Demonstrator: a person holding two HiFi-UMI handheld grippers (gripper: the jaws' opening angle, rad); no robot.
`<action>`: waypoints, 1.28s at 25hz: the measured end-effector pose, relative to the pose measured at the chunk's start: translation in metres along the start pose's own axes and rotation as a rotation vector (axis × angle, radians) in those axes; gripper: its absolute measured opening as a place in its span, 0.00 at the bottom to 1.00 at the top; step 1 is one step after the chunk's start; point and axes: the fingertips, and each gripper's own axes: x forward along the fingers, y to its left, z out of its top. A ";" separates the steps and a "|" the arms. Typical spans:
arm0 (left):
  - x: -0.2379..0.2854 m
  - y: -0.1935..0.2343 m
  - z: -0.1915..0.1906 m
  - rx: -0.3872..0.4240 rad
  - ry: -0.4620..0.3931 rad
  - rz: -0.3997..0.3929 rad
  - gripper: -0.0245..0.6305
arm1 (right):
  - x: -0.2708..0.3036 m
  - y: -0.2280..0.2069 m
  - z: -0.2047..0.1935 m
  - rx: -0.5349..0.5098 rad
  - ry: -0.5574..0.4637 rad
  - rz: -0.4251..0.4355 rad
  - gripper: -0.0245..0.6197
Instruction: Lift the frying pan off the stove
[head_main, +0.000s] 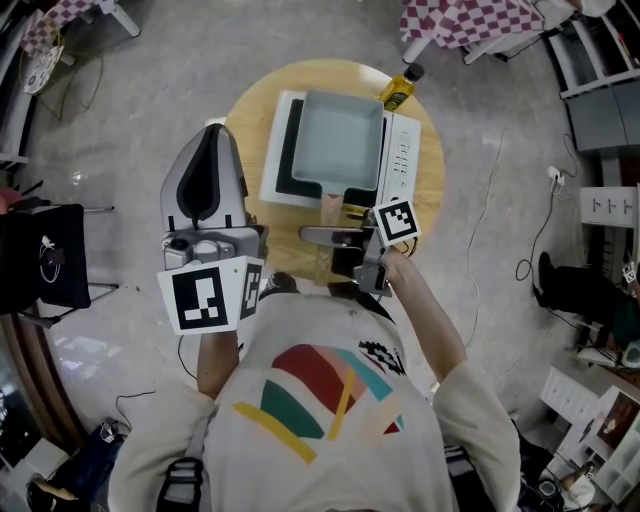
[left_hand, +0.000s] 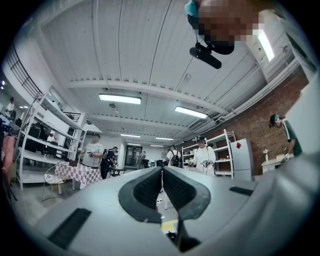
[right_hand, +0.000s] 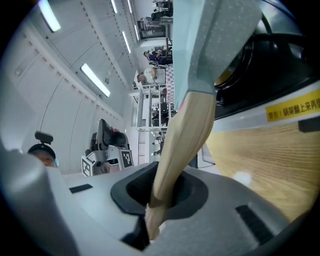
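The person's printed shirt (head_main: 320, 400) fills the bottom of the head view. Beyond it, the right gripper (right_hand: 161, 194) is clamped on the wooden handle (right_hand: 185, 130) of the frying pan (head_main: 340, 140). The square, pale pan lies over the white stove (head_main: 402, 150) on a round wooden table (head_main: 250, 120). A yellow bottle (head_main: 400, 90) stands at the stove's far corner. The left gripper (left_hand: 162, 175) is held up left of the stove, jaws pressed together with nothing between them.
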 end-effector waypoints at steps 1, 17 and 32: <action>0.000 0.001 0.000 -0.001 0.000 0.001 0.05 | -0.001 -0.001 0.000 -0.007 0.006 -0.016 0.08; -0.006 -0.003 0.007 -0.005 -0.015 -0.002 0.05 | -0.012 0.072 0.041 -0.328 0.034 -0.121 0.08; -0.012 0.001 0.027 -0.015 -0.042 0.008 0.05 | -0.002 0.174 0.040 -0.509 0.044 -0.076 0.09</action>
